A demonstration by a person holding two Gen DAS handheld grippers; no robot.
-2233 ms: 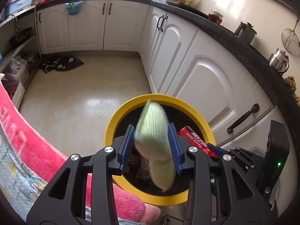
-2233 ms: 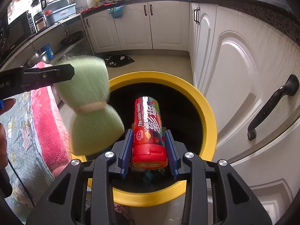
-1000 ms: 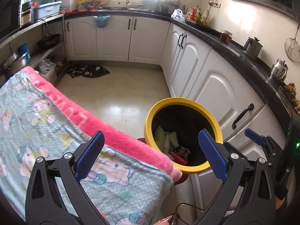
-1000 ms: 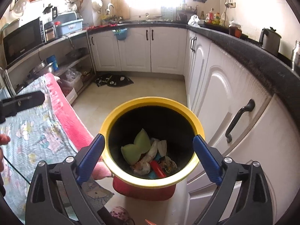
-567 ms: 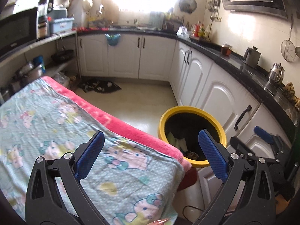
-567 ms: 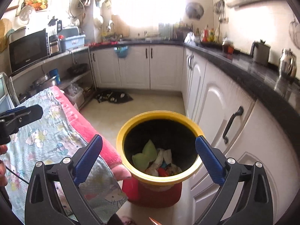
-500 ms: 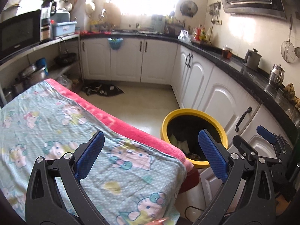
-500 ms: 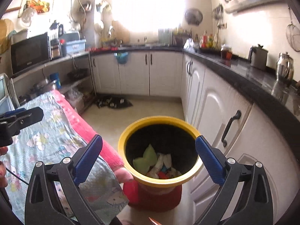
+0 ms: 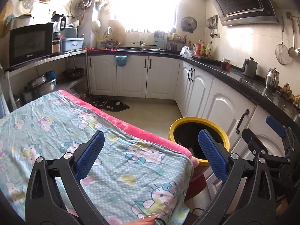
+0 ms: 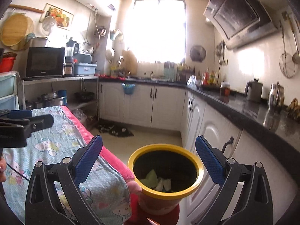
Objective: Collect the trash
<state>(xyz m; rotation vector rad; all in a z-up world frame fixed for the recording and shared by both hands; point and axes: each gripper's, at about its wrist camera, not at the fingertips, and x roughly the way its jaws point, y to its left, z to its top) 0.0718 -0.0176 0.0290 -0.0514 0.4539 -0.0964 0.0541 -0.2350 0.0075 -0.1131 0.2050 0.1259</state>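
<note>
A yellow-rimmed trash bin (image 9: 198, 121) (image 10: 165, 193) stands on the floor between the table and the white cabinets. Green and white trash (image 10: 151, 177) lies inside it. My left gripper (image 9: 151, 153) is open and empty, held above the table corner, left of the bin. My right gripper (image 10: 148, 159) is open and empty, held above and behind the bin. The right gripper also shows at the right edge of the left wrist view (image 9: 275, 129). The left gripper shows at the left edge of the right wrist view (image 10: 24, 121).
A table with a cartoon-print cloth (image 9: 56, 131) and a pink edge (image 9: 142, 131) fills the left. White cabinets (image 9: 221, 105) with a black countertop (image 9: 243, 82) run along the right and back. A dark mat (image 9: 112, 106) lies on the floor.
Both grippers opened and dropped the green trash and the red can into the bin. Both then drew back and up, so the bin looks smaller and the table fills more of the views.
</note>
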